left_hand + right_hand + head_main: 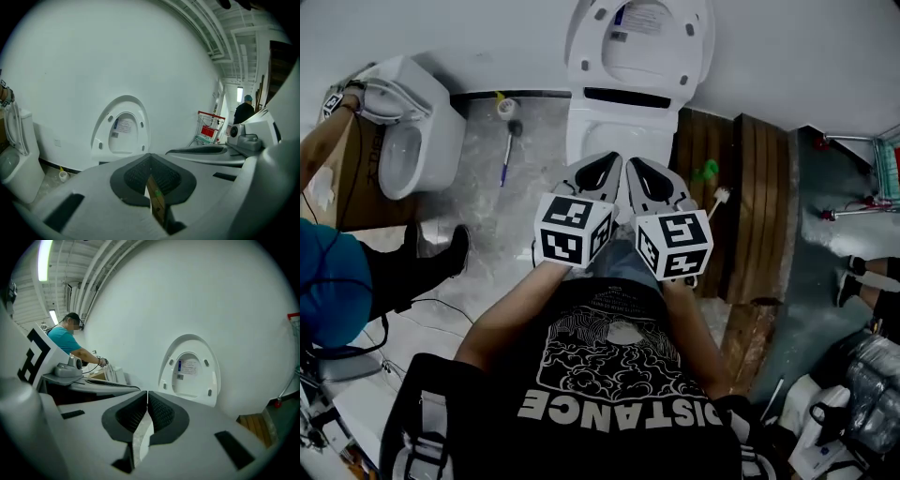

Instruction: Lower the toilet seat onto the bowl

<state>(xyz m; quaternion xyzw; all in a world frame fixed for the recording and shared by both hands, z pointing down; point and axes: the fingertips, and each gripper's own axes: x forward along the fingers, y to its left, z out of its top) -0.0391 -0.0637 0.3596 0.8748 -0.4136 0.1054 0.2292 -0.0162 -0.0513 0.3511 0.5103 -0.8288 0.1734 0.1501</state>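
I find the toilet seat (639, 42) raised, standing upright with its lid against the white wall at the far edge of the floor, above the open bowl (609, 131). It has not been lowered.

The left gripper (614, 159) and right gripper (630, 163) are held side by side, just apart, in front of the bowl's near rim. Both point toward the seat and neither touches it.

In the left gripper view the jaws are pressed together with nothing between them. The right gripper view shows the same: pads closed on each other, empty.

A second toilet (412, 141) stands at the floor's left edge, a brush (508, 150) lies between the two toilets, and a wooden pallet (750, 206) lies right of the bowl.
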